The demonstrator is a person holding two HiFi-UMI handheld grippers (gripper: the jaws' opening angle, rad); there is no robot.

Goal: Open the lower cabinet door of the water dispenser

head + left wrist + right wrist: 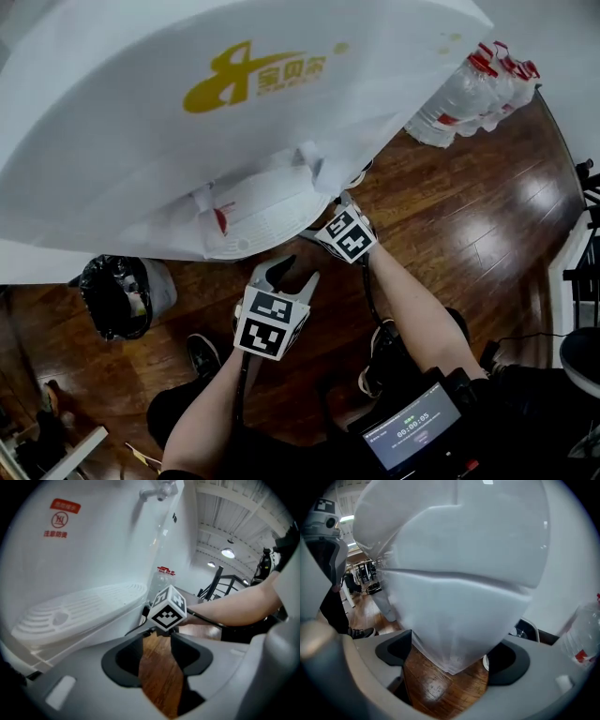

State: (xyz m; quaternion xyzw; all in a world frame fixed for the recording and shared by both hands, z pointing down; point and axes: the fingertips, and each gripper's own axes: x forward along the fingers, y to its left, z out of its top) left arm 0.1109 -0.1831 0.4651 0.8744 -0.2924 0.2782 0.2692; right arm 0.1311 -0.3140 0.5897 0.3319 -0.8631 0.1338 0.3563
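The white water dispenser (234,112) with a gold logo fills the top of the head view, its drip tray (262,211) jutting toward me. My right gripper (328,227) reaches in under the tray's right end. In the right gripper view its jaws (450,644) stand wide open, and a corner of the dispenser's lower white body (450,616) hangs between them without pad contact. My left gripper (289,272) hovers lower left, in front of the tray, open and empty (157,640). The left gripper view shows the tray (79,609) and a tap (159,489) above.
A pack of water bottles (478,89) stands on the wooden floor right of the dispenser, also seen as a bottle (583,634). A bin with a black bag (117,295) sits at the left. The person's shoes (202,352) and a screen device (412,427) are below.
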